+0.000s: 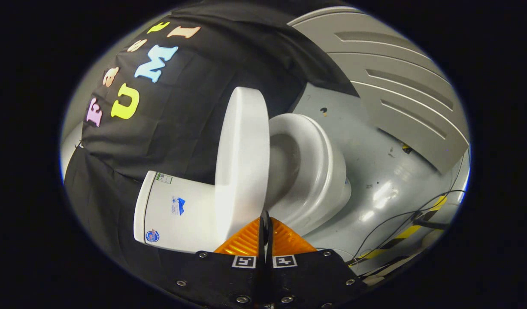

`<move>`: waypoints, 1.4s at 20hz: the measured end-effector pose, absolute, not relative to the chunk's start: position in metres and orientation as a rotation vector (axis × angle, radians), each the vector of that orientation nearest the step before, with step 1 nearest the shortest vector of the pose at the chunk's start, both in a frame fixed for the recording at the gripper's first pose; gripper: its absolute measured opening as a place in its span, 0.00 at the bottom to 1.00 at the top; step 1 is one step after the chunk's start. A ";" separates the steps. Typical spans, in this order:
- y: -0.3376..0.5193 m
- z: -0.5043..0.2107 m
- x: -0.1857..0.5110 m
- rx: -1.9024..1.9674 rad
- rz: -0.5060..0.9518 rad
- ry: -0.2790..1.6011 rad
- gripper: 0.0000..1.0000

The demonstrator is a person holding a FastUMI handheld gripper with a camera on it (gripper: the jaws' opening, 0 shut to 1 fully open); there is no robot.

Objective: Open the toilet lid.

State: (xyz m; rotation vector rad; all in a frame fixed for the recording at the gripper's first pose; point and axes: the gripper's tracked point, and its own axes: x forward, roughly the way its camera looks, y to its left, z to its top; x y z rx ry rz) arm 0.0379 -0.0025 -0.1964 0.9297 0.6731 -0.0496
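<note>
Looking risky: toilet lid (242, 159) raised off the seat (319, 171), near upright by the tank (177, 214), rim just ahead of the tool (265, 223). Fingers pressed together, can't tell if pinching the rim. Letting go short of the tank probably means slamming back down onto the seat.

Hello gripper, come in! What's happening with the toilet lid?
Gripper jaws shut, tips at lid's edge. Toilet lid raised, bowl uncovered. Nothing blocking.
</note>
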 end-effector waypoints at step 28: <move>0.072 -0.087 0.046 0.635 -0.075 0.489 0.00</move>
